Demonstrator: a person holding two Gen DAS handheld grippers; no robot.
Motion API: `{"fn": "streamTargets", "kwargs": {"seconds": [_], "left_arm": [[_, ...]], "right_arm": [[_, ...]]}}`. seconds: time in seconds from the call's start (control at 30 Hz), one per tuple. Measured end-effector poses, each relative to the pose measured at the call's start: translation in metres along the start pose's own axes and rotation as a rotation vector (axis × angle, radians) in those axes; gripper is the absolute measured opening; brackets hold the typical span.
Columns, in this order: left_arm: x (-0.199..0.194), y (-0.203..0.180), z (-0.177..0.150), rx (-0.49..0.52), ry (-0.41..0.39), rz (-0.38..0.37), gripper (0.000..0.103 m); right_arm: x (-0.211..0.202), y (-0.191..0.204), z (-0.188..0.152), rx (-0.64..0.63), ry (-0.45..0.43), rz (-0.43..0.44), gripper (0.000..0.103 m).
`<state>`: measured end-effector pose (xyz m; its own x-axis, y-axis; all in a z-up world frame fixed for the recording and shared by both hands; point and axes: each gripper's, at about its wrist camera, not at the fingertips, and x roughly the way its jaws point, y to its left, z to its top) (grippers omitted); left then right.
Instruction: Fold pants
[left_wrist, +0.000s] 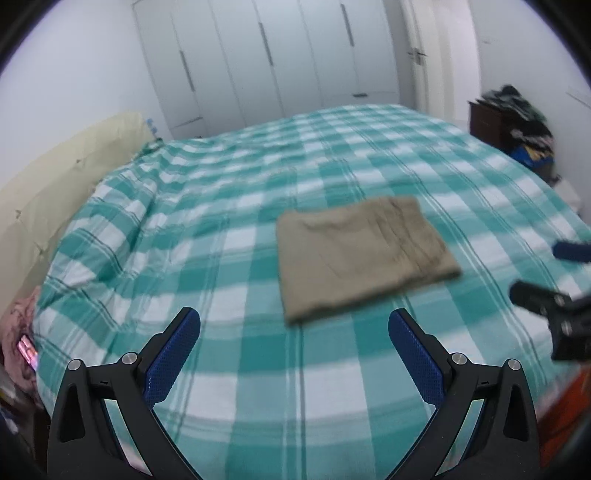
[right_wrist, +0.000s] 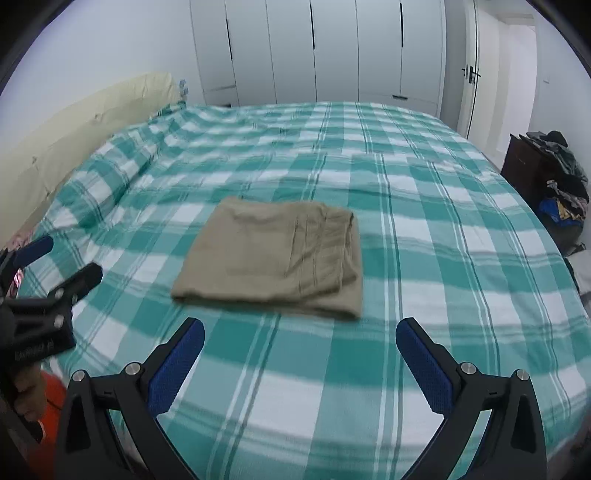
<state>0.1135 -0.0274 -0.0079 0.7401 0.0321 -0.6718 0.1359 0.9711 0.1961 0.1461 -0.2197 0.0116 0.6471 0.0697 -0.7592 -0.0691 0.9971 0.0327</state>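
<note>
Both blue-padded grippers, left (left_wrist: 294, 330) and right (right_wrist: 300, 339), hover splayed and empty above the green-checked bedspread (right_wrist: 424, 229); tan folded pants (right_wrist: 273, 256) appear finished, needing only final smoothing.

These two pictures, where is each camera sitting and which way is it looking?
Left wrist view: sits on the left claw, looks forward over the folded khaki cloth pants on the teal-and-white checked bedspread; its own blue-padded fingers spread wide, right claw at the right edge.
Right wrist view: sits on the right claw, same direction, fingers wide; left claw at left.
Shared: pants, bedspread, white wardrobe doors.
</note>
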Motion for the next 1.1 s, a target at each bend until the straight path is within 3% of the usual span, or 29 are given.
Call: {"fn": "streamTargets", "kwargs": {"seconds": [0.17, 0.43, 0.6, 0.73, 0.9, 1.1], "left_arm": [[-0.019, -0.008, -0.046, 0.061, 0.107, -0.043, 0.102], [-0.063, 0.006, -0.062, 0.032, 0.119, -0.051, 0.102], [-0.072, 0.019, -0.063, -0.034, 0.138, -0.091, 0.102], [-0.083, 0.022, -0.056, -0.028, 0.095, -0.042, 0.102], [-0.092, 0.024, -0.051, -0.033, 0.094, -0.034, 0.102], [-0.088, 0.022, -0.048, -0.078, 0.157, -0.089, 0.102]], "right_arm": [[-0.018, 0.016, -0.046, -0.013, 0.112, 0.034, 0.102], [-0.064, 0.042, -0.093, -0.019, 0.131, 0.078, 0.102], [-0.092, 0.053, -0.089, -0.045, 0.094, 0.073, 0.102], [-0.105, 0.059, -0.082, -0.065, 0.061, 0.045, 0.102], [-0.115, 0.057, -0.072, -0.03, 0.033, 0.044, 0.102], [-0.125, 0.057, -0.068, -0.039, 0.031, 0.035, 0.102]]}}
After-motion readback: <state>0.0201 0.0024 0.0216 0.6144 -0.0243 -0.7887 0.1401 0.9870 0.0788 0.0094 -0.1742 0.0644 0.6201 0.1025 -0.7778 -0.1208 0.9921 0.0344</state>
